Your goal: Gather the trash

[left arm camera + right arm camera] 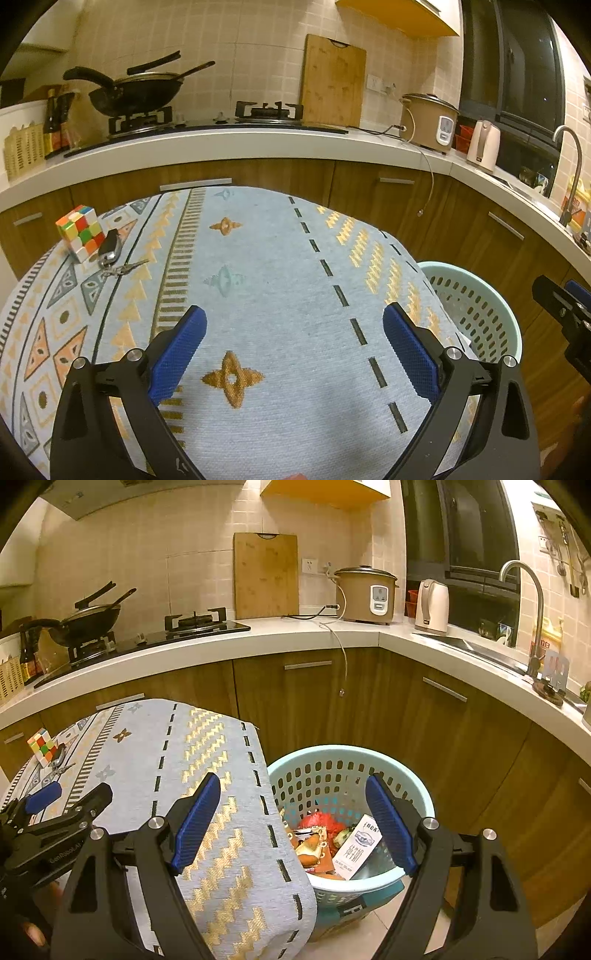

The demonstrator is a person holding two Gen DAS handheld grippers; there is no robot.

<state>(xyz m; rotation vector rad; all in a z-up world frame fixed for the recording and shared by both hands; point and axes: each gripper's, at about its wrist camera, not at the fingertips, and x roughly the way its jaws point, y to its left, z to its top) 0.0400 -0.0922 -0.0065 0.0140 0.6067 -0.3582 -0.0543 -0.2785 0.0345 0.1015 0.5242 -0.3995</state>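
Right gripper (293, 821) tilts down, jaws wide and empty, straddling the tablecloth (221, 812) edge and the trash-filled basket (424, 805) rim.

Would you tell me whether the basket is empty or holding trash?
Holding trash: the basket has wrappers and a carton inside.
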